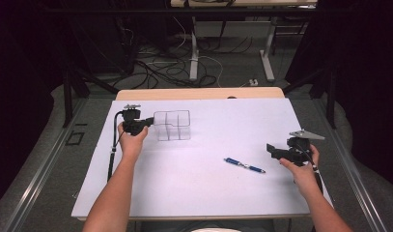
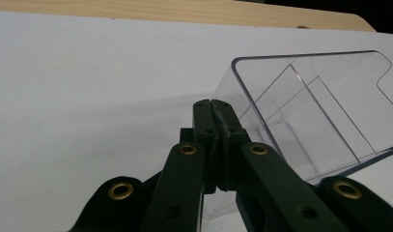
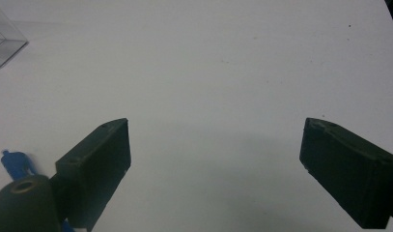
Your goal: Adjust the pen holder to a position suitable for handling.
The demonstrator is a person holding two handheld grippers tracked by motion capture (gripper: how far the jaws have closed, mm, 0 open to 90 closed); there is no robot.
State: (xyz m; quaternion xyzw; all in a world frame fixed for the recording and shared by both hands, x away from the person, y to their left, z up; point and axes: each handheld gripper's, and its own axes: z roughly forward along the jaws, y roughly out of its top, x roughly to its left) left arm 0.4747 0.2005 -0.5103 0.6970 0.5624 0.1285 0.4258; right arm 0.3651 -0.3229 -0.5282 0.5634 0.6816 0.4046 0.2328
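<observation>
High view first: the left gripper (image 1: 147, 122) sits at the left side of a clear box (image 1: 172, 125), its tips touching the box's left wall. The box stands on the white sheet (image 1: 203, 193) toward the far left, with inner dividers and nothing visible inside. A blue pen (image 1: 244, 165) lies flat on the sheet, right of centre and well apart from the box. The right gripper (image 1: 271, 151) hovers just right of the pen, pointing toward it, not touching it.

Left gripper view: the jaws are pressed together, and the thin left wall of the box (image 2: 315, 116) runs into the seam between them, so I judge they are pinching that wall, though the contact itself is partly hidden by the jaws. The compartments look empty from here too.

Right gripper view: the jaws are spread wide with bare sheet (image 3: 213, 72) between them. The pen (image 3: 15, 162) shows as a blue end at the lower left, outside the gap. A corner of the box (image 3: 3, 43) is at the upper left.

By my judgement the work is at an early stage: the box is held or steadied, while the pen is not yet picked up. Left to do, most likely: grasp the pen and drop it into a compartment.

No brand, label or writing is readable on the pen, box or grippers.
</observation>
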